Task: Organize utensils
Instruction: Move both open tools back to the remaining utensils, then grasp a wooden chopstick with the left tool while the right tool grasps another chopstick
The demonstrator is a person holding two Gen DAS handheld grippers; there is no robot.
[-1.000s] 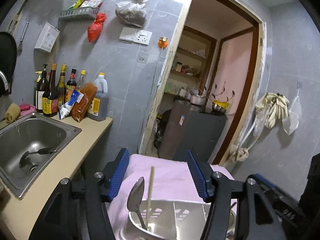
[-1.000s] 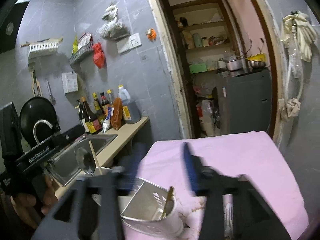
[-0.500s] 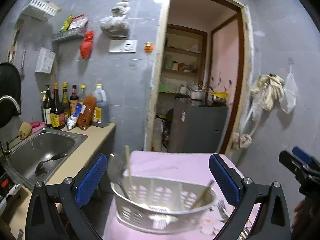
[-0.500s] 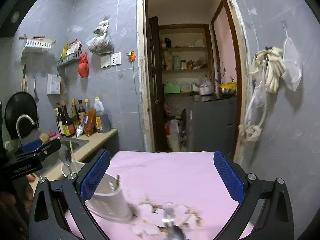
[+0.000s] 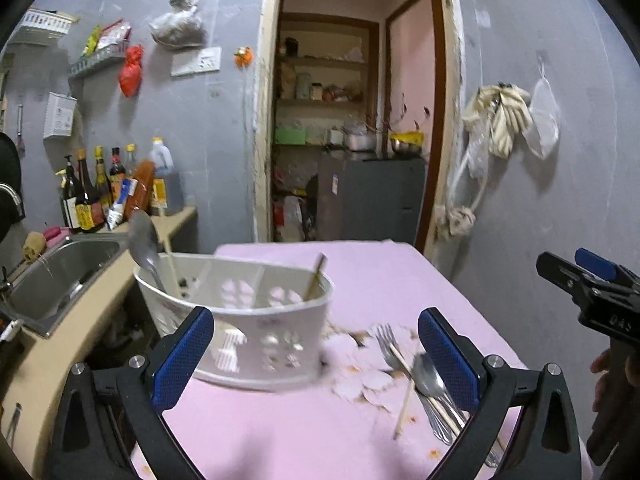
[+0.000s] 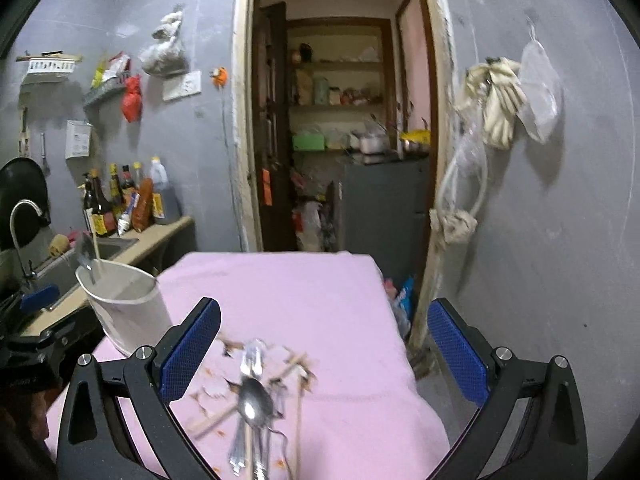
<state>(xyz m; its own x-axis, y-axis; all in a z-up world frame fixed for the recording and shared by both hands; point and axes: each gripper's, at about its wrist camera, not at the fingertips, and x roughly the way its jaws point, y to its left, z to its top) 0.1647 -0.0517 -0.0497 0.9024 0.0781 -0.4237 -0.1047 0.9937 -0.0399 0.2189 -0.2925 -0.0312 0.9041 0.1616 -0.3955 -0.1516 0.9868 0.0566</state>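
Blue-padded left gripper [image 5: 316, 346]: jaws spread wide, nothing held — utensil caddy just beyond.
Right gripper [image 6: 324, 344]: jaws wide apart, empty, above loose cutlery.
Utensil caddy [image 5: 256, 320]: white, at the table's left edge — ladle [image 5: 145, 245] and chopsticks inside.
Loose cutlery [image 6: 252, 400]: spoon, fork, chopsticks on pink cloth [image 6: 288, 292], near edge.

Grey tiled wall [image 5: 208, 120], open doorway [image 5: 352, 120] (pantry shelves [image 6: 336, 64] inside).
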